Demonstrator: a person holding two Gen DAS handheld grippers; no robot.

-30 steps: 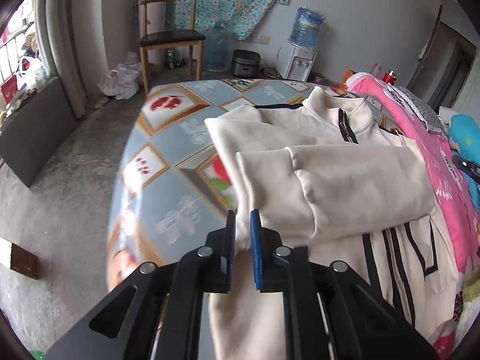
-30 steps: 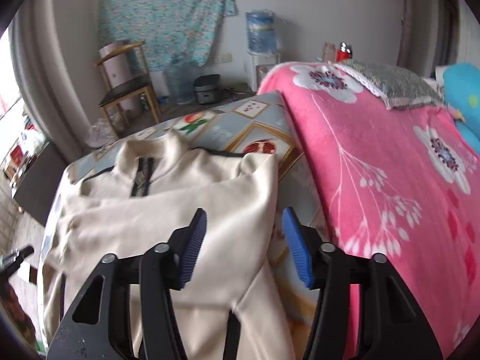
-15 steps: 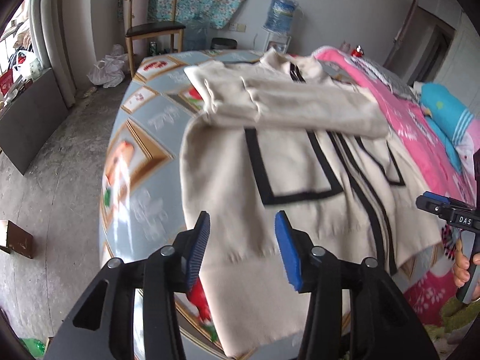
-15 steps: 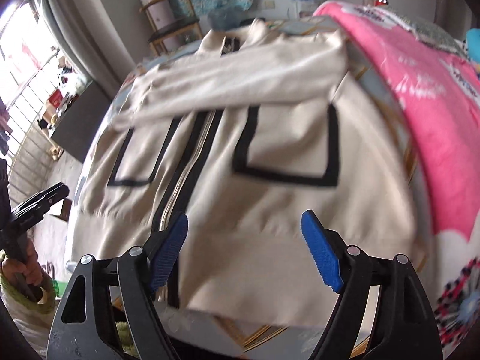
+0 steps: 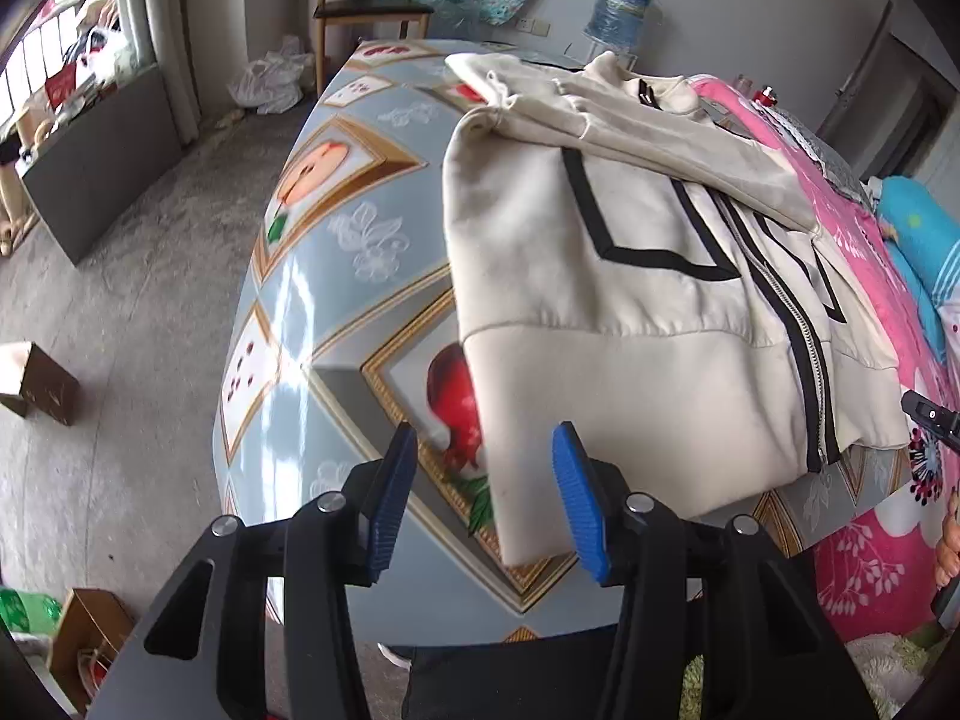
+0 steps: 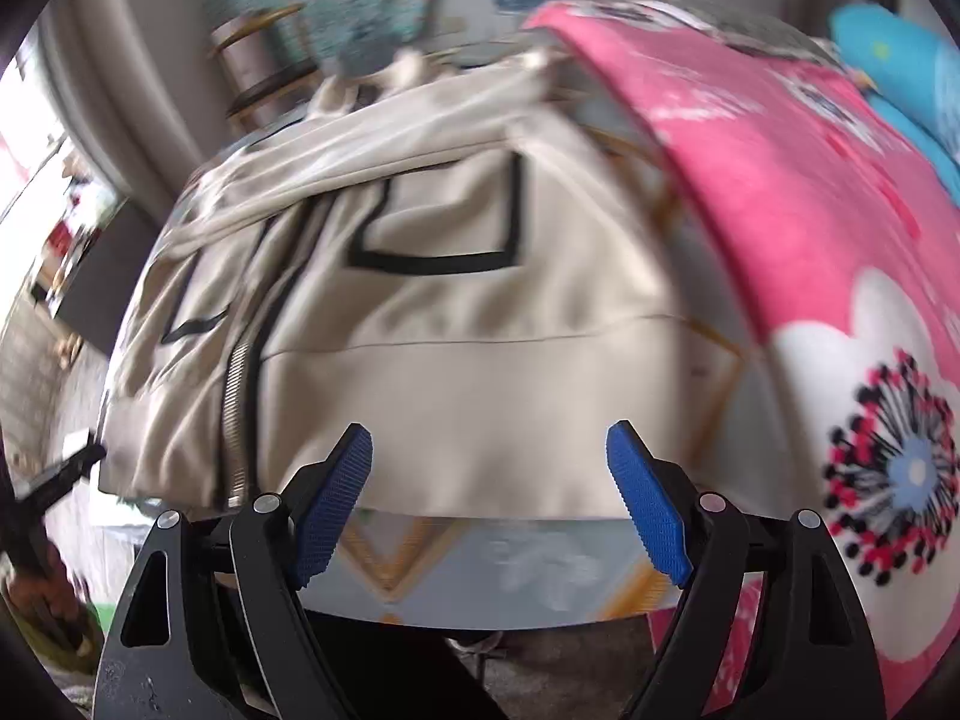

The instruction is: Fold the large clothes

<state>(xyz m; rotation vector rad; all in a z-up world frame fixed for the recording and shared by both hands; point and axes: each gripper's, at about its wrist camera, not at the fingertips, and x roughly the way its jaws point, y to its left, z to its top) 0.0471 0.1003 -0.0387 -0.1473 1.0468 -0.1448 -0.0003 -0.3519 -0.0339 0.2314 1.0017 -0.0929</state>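
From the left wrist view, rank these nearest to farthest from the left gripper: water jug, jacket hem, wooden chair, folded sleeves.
1. Jacket hem: just ahead of the left gripper, slightly right.
2. Folded sleeves: farther up the jacket, laid across the chest.
3. Wooden chair: past the table's far end, left.
4. Water jug: by the back wall, right.

A lived-in home bedroom: a bed with a pink floral blanket (image 5: 864, 228) beside the patterned tabletop (image 5: 336, 252), beyond it a wooden chair (image 5: 372, 6) and water dispenser (image 5: 618, 6).
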